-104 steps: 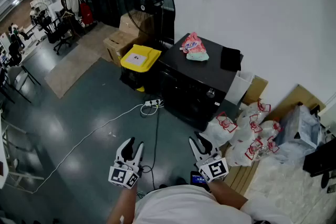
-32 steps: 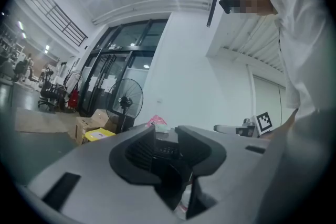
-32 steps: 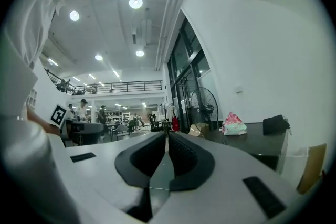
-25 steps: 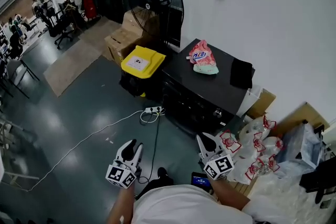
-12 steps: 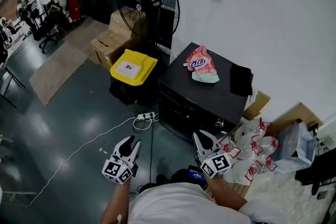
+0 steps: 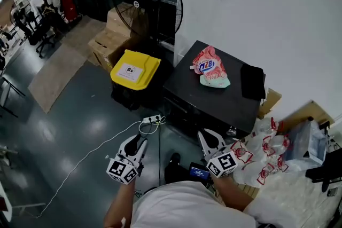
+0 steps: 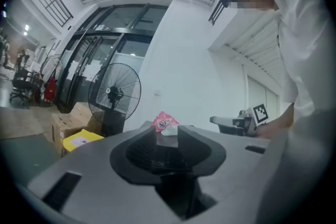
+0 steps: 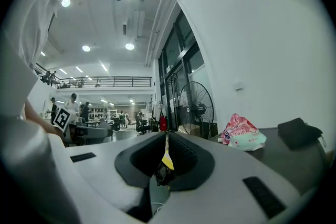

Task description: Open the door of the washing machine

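The black washing machine [image 6: 214, 94] stands against the white wall, its dark front [image 6: 195, 115] facing me with a round knob [image 6: 231, 129] at its right end. I cannot make out the door's outline. A pink detergent bag [image 6: 210, 68] and a black cloth [image 6: 252, 81] lie on top. My left gripper [image 6: 134, 146] hovers over the floor left of the front, open and empty. The right gripper [image 6: 210, 140] is close before the front's right part, jaws almost together, nothing held. The bag [image 7: 165, 123] shows past the left gripper [image 7: 167, 132]. The right gripper [image 8: 166, 136] points left of the bag [image 8: 242, 134].
A yellow-lidded bin [image 6: 135, 70] stands left of the machine, with a large fan [image 6: 147, 0] and cardboard boxes [image 6: 112, 29] behind it. A power strip with white cable [image 6: 150, 120] lies on the floor. White plastic bags [image 6: 263, 156] pile up at the right.
The machine has come nearer and lower in the head view as I stepped toward it. Both grippers moved forward with me; their jaws look unchanged.
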A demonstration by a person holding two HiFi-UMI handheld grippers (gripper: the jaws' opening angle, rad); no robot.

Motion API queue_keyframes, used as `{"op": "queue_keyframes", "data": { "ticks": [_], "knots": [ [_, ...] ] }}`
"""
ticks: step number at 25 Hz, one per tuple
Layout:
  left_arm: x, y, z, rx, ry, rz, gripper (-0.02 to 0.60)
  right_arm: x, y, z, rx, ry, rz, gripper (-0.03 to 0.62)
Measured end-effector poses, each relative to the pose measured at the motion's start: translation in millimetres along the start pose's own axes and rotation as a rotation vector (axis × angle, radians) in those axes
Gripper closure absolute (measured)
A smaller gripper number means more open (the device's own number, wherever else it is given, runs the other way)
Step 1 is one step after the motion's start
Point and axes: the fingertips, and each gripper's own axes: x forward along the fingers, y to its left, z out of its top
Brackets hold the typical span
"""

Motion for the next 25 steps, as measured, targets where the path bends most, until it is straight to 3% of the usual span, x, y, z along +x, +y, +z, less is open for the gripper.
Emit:
{"op": "queue_keyframes", "data": {
  "ticks": [11, 15, 20, 25],
  "knots": [
    [104, 64, -8, 0.001, 0.105, -0.083, 0.454, 95, -72, -3, -0.006, -0.016, -0.036, 0.553],
    [150, 85, -16, 0.052, 0.136, -0.12, 0.454, 117, -99, -12, -0.016, 0.004, -0.066, 0.553],
    [188, 105, -53, 0.132, 0.226, -0.21, 0.45, 128, -117, -34, -0.01, 0.037, -0.116, 0.553],
    [212, 119, -107, 0.123, 0.325, -0.35, 0.445, 118, -120, -63, 0.001, 0.097, -0.236, 0.554]
  ]
}}
